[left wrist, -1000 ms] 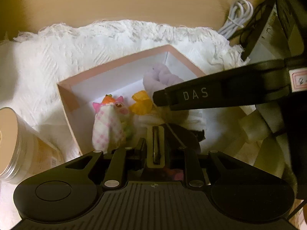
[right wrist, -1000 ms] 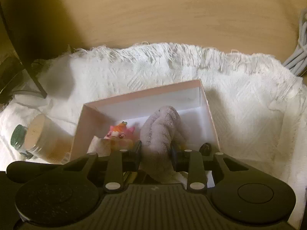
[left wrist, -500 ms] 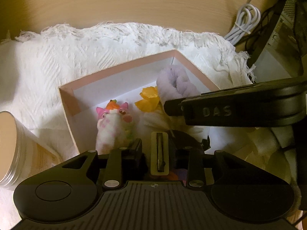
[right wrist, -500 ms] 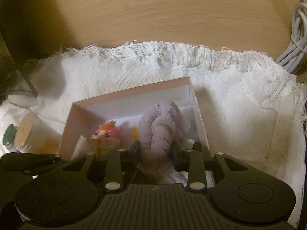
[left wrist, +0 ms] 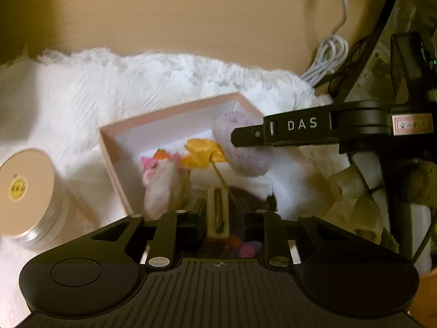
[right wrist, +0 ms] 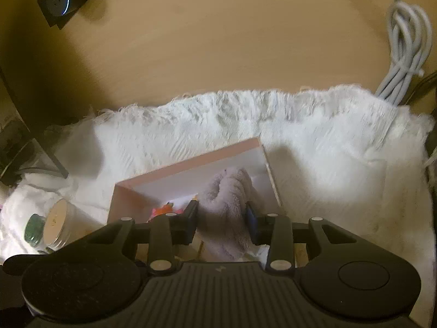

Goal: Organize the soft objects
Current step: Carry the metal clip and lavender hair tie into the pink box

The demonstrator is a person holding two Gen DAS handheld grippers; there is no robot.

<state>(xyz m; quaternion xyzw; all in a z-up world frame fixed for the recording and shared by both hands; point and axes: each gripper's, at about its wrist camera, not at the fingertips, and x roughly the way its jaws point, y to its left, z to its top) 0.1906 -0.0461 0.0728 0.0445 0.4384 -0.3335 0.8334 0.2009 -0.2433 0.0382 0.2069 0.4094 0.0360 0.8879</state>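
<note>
Right tool (right wrist: 221,218) grips the lilac plush (right wrist: 229,199) between both fingers. Against the frames a second back, the plush sits higher and the box (right wrist: 188,164) has dropped lower and smaller in the right wrist view: both tools have risen. From the left wrist, the plush (left wrist: 240,147) hangs above the box's right side, clear of the floor. Judgement: it is being lifted out or shifted, not settled; placement not finished.

Left tool (left wrist: 217,213) is closed narrow on a cream clip-like piece (left wrist: 217,210), with a thin stem running up to the yellow flower (left wrist: 202,151).

Box (left wrist: 169,112), pink-rimmed, white inside, holds a pink-faced checked doll (left wrist: 161,180) at its near-left; the flower is over its middle.

Outside the box: a round tin (left wrist: 24,191) to the left, all on a white fringed cloth (left wrist: 82,95). Coiled cable (left wrist: 327,60) lies beyond the box's far-right corner on the bench (right wrist: 218,41).
</note>
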